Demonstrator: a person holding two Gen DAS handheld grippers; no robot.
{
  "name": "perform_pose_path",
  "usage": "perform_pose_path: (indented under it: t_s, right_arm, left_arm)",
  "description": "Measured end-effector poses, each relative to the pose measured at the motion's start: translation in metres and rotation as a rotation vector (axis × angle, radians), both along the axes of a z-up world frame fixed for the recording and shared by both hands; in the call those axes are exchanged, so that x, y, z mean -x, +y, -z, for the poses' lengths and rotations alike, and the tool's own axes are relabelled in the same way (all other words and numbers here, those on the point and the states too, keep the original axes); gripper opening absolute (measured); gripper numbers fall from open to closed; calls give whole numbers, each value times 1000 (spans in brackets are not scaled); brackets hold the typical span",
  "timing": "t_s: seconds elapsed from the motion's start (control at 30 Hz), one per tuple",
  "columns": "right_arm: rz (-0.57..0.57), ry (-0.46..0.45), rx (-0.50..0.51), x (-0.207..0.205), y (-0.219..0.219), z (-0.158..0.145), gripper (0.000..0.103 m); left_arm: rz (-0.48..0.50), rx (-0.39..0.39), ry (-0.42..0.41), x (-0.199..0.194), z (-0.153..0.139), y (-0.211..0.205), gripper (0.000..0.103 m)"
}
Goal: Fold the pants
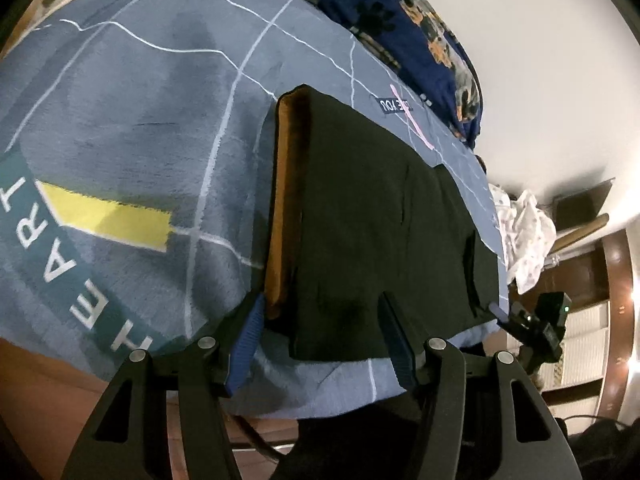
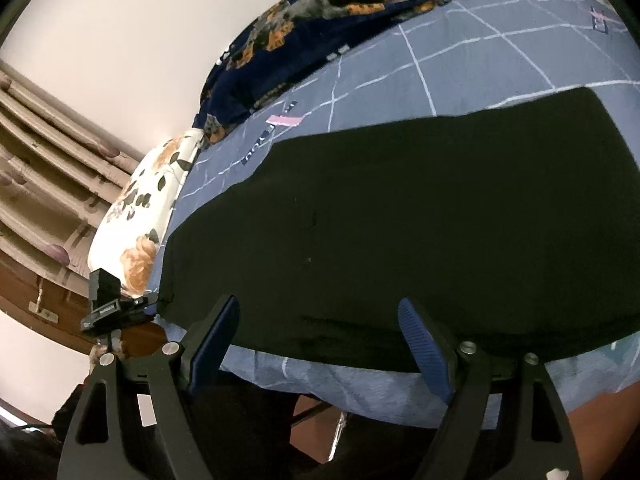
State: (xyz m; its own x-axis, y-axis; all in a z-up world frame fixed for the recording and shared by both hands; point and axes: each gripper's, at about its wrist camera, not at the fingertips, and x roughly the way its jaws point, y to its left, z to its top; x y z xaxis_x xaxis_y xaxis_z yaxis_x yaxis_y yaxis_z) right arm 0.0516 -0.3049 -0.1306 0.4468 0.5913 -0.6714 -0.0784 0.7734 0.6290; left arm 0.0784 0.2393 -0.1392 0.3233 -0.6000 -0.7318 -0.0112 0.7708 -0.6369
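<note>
Left tool (image 1: pixel 322 312) tilted down, agape over pants (image 1: pixel 372 220), right tool (image 2: pixel 320 320) likewise

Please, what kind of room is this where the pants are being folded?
Most likely a bedroom. The black pants lie on a bed covered by a grey-blue blanket, a floral pillow sits at one end, and a curtain hangs beside the bed.

Black pants (image 1: pixel 372 216), folded flat into a long rectangle, lying on a blue-grey bed cover (image 1: pixel 132 120) close to its near edge. Brown-orange inner lining (image 1: pixel 282 208) showing along one long folded side. Surface mostly smooth, faint creases and a pocket seam visible. Near short edge slightly rumpled.
</note>
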Motion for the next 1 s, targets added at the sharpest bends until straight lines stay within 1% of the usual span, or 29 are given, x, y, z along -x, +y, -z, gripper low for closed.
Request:
perform_pose_path:
  t_s: [0.13,0.23,0.3,0.33,0.37,0.4,0.43,0.47,0.53,0.57,0.6,0.63,0.67,0.7,0.77,0.8,0.9,0.93,0.97,1.0]
  right_arm:
    - [15,11,-21,0,0,2,82]
    - [31,21,-41,0,-1,3,85]
    - [36,21,-42,0,-1,3,86]
    - [39,21,-40,1,-1,3,88]
    - [42,21,-39,1,-2,2,90]
    - [46,21,-41,1,-2,3,91]
    - [51,24,-45,1,-3,3,92]
    - [53,26,-48,0,-3,3,92]
    - [57,26,-54,-1,-3,4,92]
    - [58,25,-53,-1,-4,4,92]
    - [57,25,-52,-1,-3,4,93]
    - [57,25,-53,-1,-3,4,93]
    - [58,25,-53,-1,-3,4,94]
    - [58,27,-52,-1,-2,4,94]
    - [58,27,-54,0,-2,4,94]
    - [57,26,-56,0,-2,4,94]
    - [50,21,-52,0,0,3,95]
    - [50,20,-53,1,0,3,95]
    - [51,21,-54,0,0,3,95]
    - [52,22,-60,0,0,3,95]
  left_arm:
    - [36,7,-11,-12,0,-5,58]
    - [44,19,-18,-20,-2,-5,58]
    - [70,27,-33,-22,-4,-8,58]
    - [98,24,-43,-22,-6,-13,57]
    - [124,-15,-59,-22,-9,-20,52]
    - [143,-52,-68,-22,-10,-25,49]
    - [156,-85,-71,-22,-10,-28,43]
    - [154,-91,-68,-22,-9,-27,39]
    - [142,-55,-62,-23,-10,-20,35]
    - [139,-17,-58,-24,-9,-15,35]
    - [143,-9,-47,-25,-7,-14,35]
    - [151,-24,-33,-27,-5,-15,35]
    - [170,-50,-24,-29,-2,-19,36]
    - [191,-64,-40,-30,-3,-24,38]
    - [239,-58,-60,-34,-5,-33,60]
    - [250,-57,-63,-36,-6,-37,62]
    - [254,-97,-79,-39,-9,-46,63]
    - [239,-100,-84,-39,-10,-47,56]
    - [218,-105,-91,-39,-12,-46,36]
    - [195,-110,-98,-38,-15,-44,26]
